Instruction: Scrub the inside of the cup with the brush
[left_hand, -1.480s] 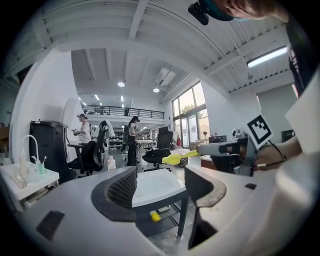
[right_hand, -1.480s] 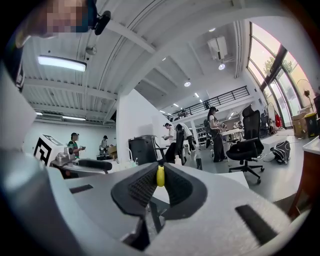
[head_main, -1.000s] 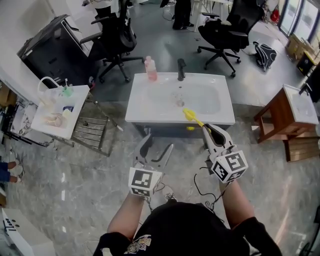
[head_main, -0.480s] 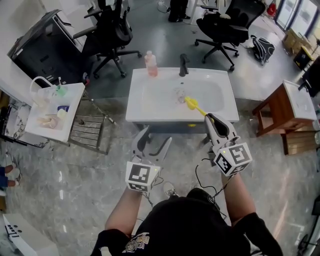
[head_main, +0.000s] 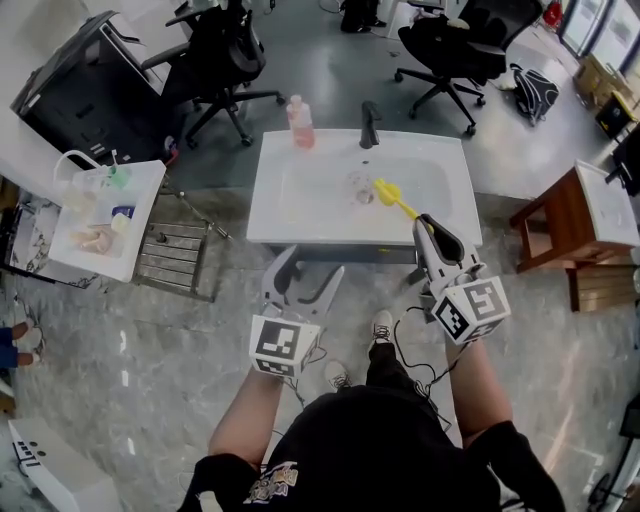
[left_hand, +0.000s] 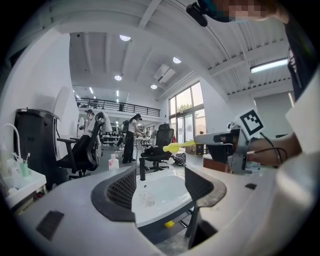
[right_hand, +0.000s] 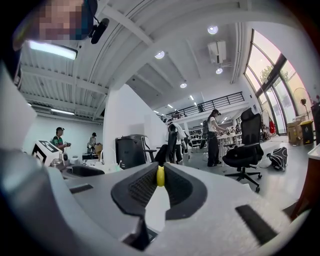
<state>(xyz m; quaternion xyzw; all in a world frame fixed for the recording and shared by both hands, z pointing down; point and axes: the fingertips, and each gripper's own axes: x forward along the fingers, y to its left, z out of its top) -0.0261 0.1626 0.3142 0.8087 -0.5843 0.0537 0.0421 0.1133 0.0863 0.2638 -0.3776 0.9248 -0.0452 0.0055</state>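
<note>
The right tongs (head_main: 426, 224) are clamped on the tail of the yellow brush (head_main: 392, 198), whose head sticks out ahead of them over the white sink (head_main: 268, 226). The left tongs (head_main: 311, 271) hang to their left, short of the sink's front edge, jaws apart with nothing between them. I can't pick out a cup for certain, neither in the basin ahead nor in either pair. The worry, to my eye, is that long overhang: gripped so far back, the brush could twist or slip once pressed, and an unheld cup would likely skid or tip.
</note>
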